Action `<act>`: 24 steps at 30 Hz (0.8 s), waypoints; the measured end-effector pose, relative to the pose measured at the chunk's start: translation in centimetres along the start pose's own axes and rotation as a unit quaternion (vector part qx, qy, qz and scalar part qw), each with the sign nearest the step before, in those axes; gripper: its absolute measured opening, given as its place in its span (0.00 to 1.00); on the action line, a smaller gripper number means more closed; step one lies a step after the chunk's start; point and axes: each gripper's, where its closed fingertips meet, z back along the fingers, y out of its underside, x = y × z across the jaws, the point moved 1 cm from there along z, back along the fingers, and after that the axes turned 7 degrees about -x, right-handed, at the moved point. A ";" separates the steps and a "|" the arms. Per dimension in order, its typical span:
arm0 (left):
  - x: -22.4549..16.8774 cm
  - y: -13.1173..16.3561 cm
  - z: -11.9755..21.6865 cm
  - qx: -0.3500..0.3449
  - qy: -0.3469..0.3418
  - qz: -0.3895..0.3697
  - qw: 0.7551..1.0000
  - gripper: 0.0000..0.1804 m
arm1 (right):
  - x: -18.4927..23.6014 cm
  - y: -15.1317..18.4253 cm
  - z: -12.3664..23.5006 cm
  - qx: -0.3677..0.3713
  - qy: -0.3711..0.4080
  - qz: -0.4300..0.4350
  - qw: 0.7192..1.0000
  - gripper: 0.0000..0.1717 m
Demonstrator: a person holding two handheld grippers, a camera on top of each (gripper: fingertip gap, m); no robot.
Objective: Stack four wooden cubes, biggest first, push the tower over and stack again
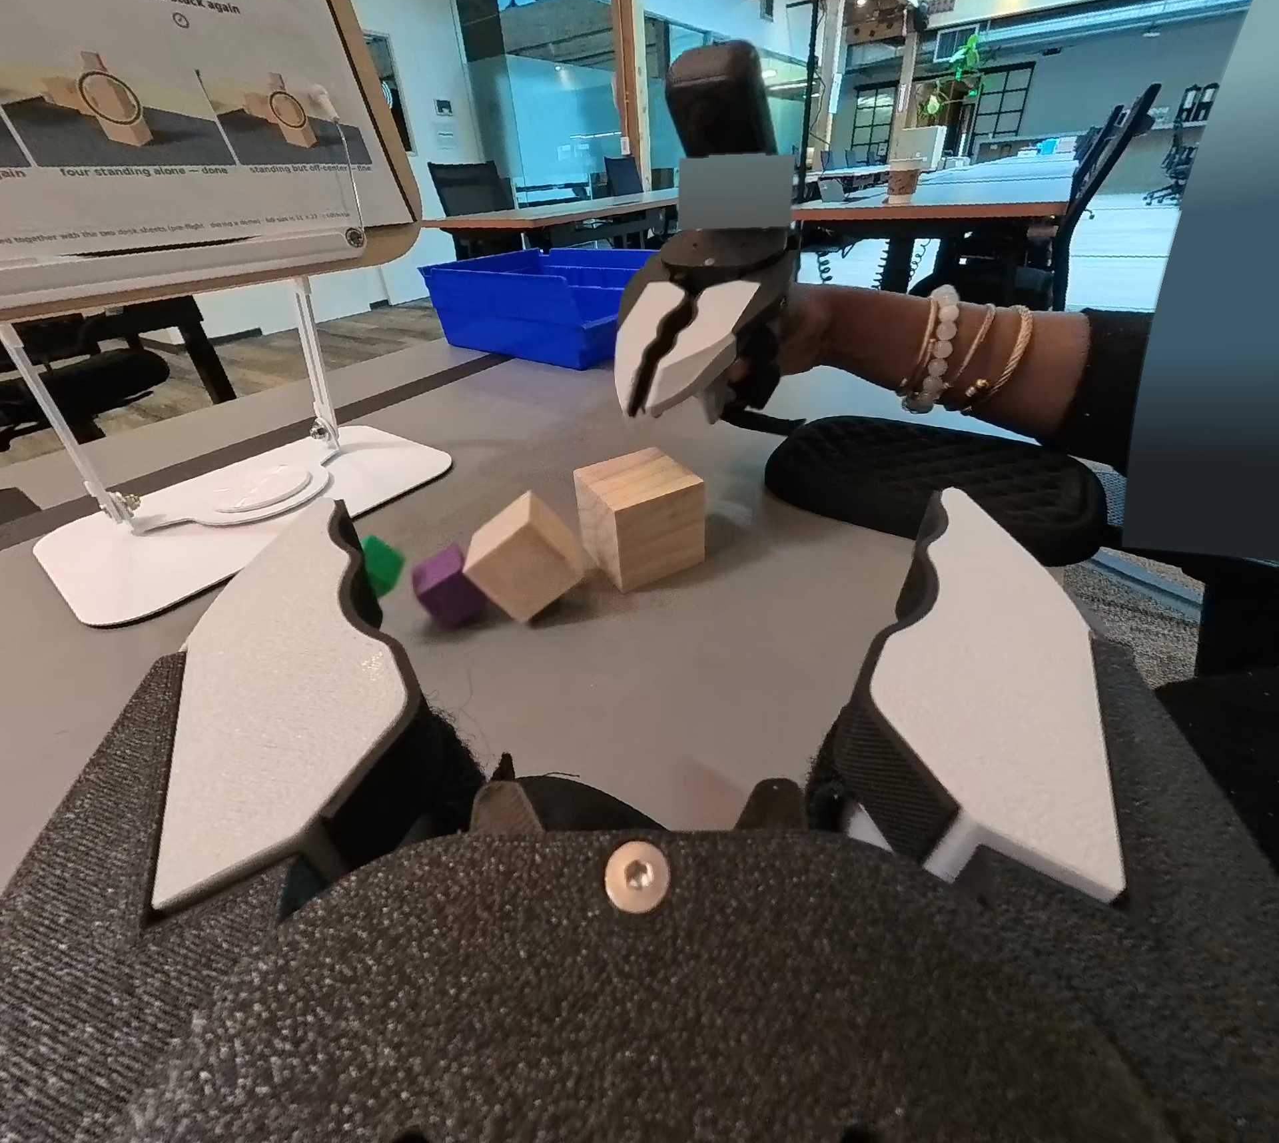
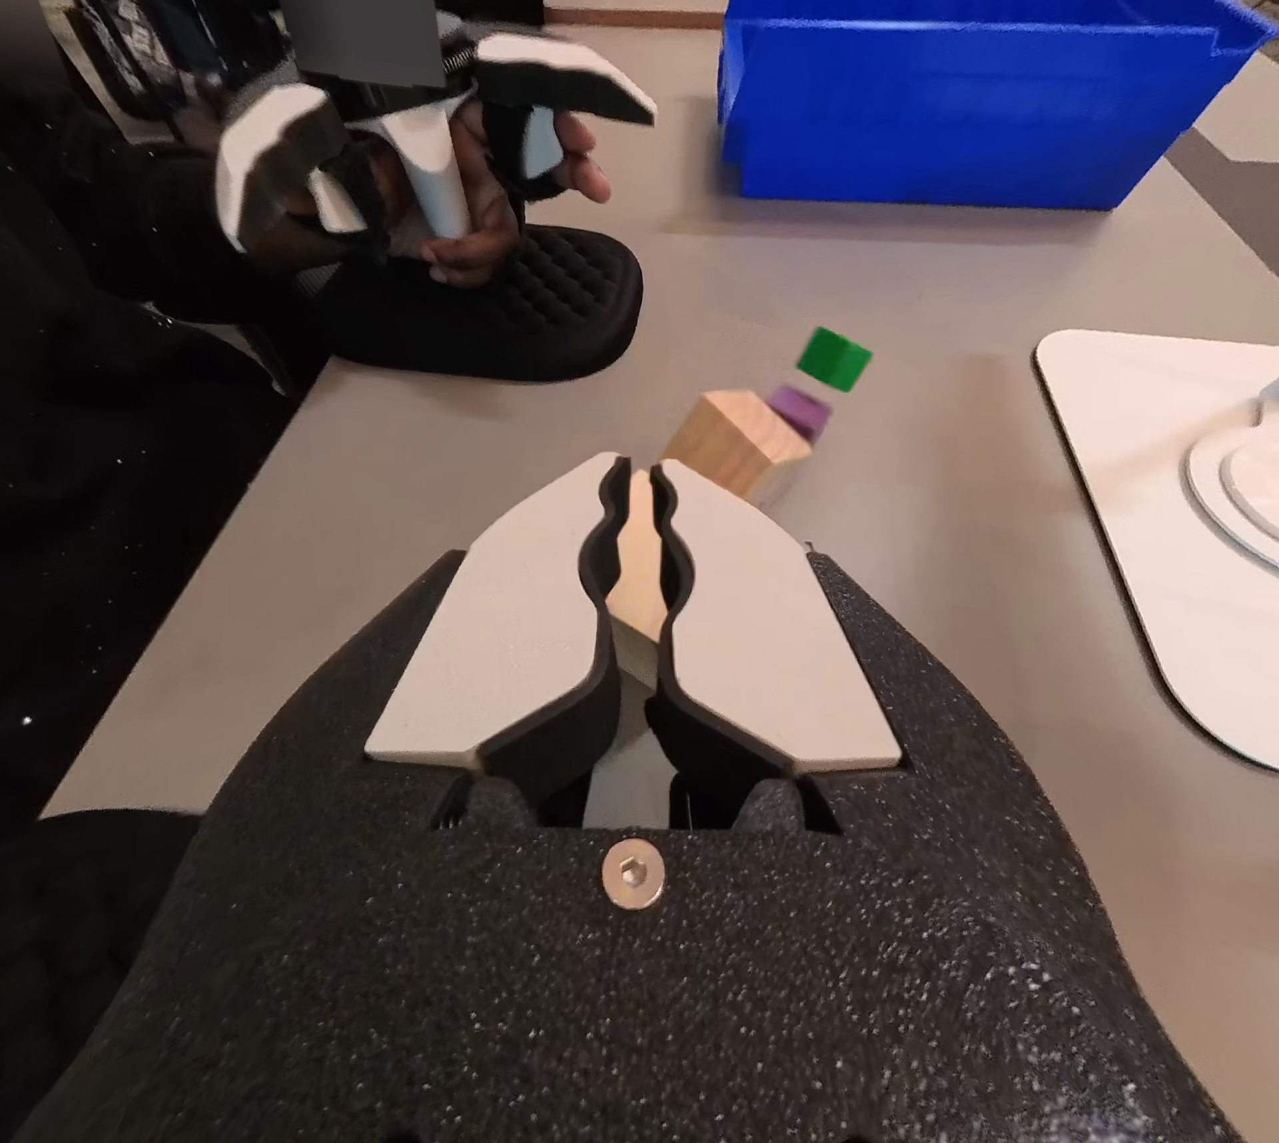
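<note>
Right gripper [image 1: 640, 411], held in a hand [image 1: 796, 341] with bracelets at the wrist, hangs in the air above the large wooden cube [image 1: 640, 518]; its two white fingers are drawn almost together with only a thin wavy slit between the dark pads, and nothing is gripped between them, the pale wood seen through the slit in the right wrist view being the cube lying below. Left gripper [image 1: 633, 546], low over the grey table [image 1: 623, 681], has its fingers spread wide and grips nothing; the cubes lie on the table ahead of its fingertips. The large wooden cube stands flat; the smaller wooden cube [image 1: 522, 559] is tipped on an edge and leans against its left side. A purple cube [image 1: 446, 584], blurred and tilted, touches the smaller wooden cube, and a green cube [image 1: 382, 563], also blurred, lies just beside the left finger's tip. Farther out: a black padded armrest [image 1: 934, 487] at the table's right edge, a white stand base [image 1: 228, 514] carrying a printed sheet [image 1: 159, 58], and a blue bin [image 1: 533, 307] at the far side of the table
</note>
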 end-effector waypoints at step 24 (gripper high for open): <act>-0.3 0.2 -0.2 0.011 0.009 -0.004 1.000 0.78 | 4.9 -1.0 9.0 -0.153 0.471 -0.023 0.868 0.84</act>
